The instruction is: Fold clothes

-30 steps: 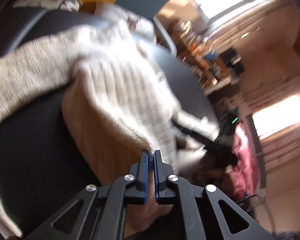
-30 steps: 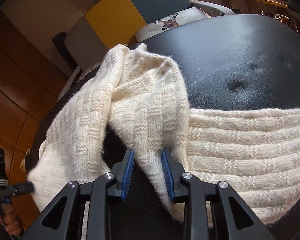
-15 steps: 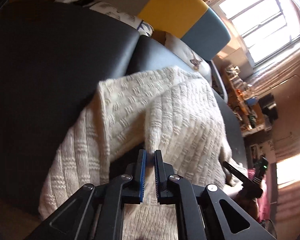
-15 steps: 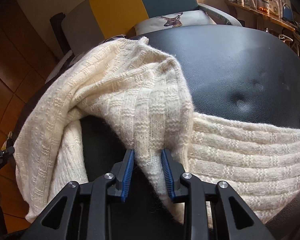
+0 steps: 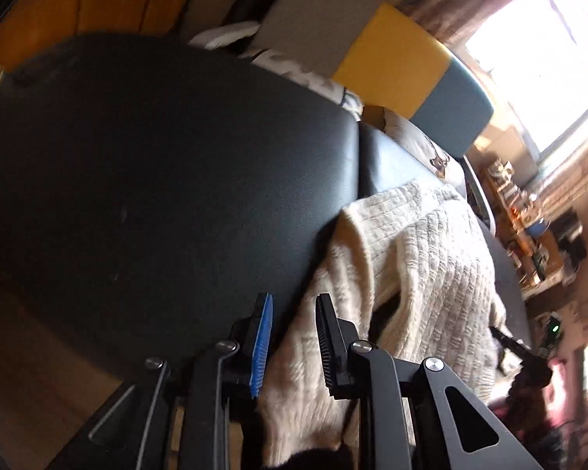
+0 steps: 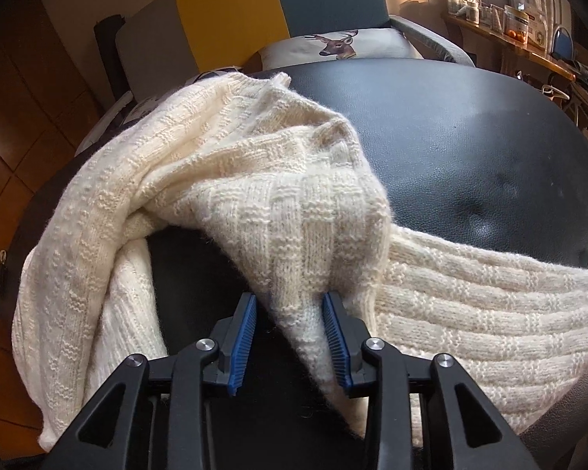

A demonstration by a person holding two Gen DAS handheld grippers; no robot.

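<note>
Two grippers work on one cream knitted sweater (image 6: pixel 254 203) that lies on a black padded surface (image 6: pixel 470 137). Our left gripper (image 5: pixel 292 313) has its jaws apart, and the sweater's edge lies under the gap; we cannot tell if the pads touch it. Our right gripper (image 6: pixel 290 309) also stands apart, with a pointed fold of the knit between its fingers. The fold touches the right pad, while the left pad seems free, so we cannot tell if it really holds.

On the left wrist view the sweater (image 5: pixel 419 266) covers only the right part, and the black surface (image 5: pixel 156 180) is bare on the left side. On the right wrist view a ribbed part runs to the right edge. Behind the surface stands a chair with grey, yellow and blue panels (image 6: pixel 231 19), a deer cushion (image 6: pixel 335 45) and a cluttered shelf (image 6: pixel 501 19). Bright windows (image 5: pixel 541 62) show at the upper right.
</note>
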